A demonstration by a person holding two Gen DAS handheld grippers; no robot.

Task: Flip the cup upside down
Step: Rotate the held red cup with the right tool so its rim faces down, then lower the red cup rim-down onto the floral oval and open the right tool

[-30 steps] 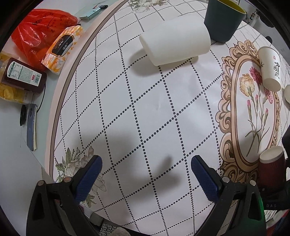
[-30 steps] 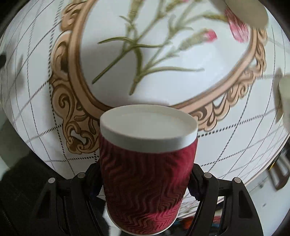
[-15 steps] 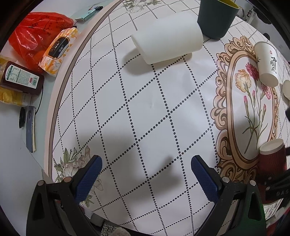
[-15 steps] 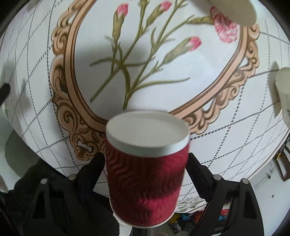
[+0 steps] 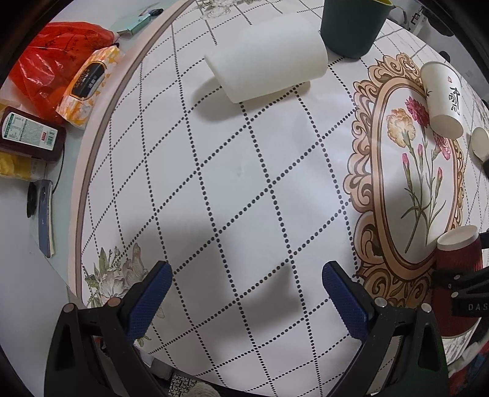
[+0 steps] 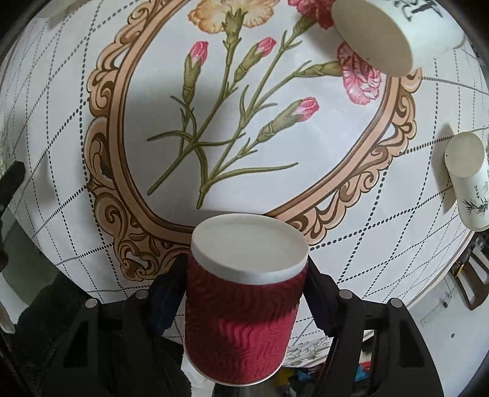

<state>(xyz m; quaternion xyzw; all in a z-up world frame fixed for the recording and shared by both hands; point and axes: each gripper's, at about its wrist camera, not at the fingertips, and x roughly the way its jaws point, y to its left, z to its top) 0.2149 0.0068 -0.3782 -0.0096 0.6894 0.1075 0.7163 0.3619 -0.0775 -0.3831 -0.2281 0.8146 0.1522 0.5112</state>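
Observation:
A dark red ribbed paper cup (image 6: pixel 241 317) stands upside down, white base up, at the near edge of the table between the fingers of my right gripper (image 6: pixel 244 293). The jaws stand around the cup with the pads at its sides. The same cup shows at the right edge of the left wrist view (image 5: pixel 455 274), with the right gripper's black body around it. My left gripper (image 5: pixel 247 293) is open and empty, hovering above the checked tablecloth (image 5: pixel 244 183).
A white paper cup (image 5: pixel 441 100) lies on its side on the flower medallion; it also shows in the right wrist view (image 6: pixel 394 33). Another white cup (image 6: pixel 467 183) lies at the right. A large white cup (image 5: pixel 269 70) and a dark green cup (image 5: pixel 351 24) sit far back. Red bag, tissues and bottle lie left.
The right gripper has pulled back from the red cup, which looks smaller and stands on the table near its edge. The left gripper has drifted back a little, still open.

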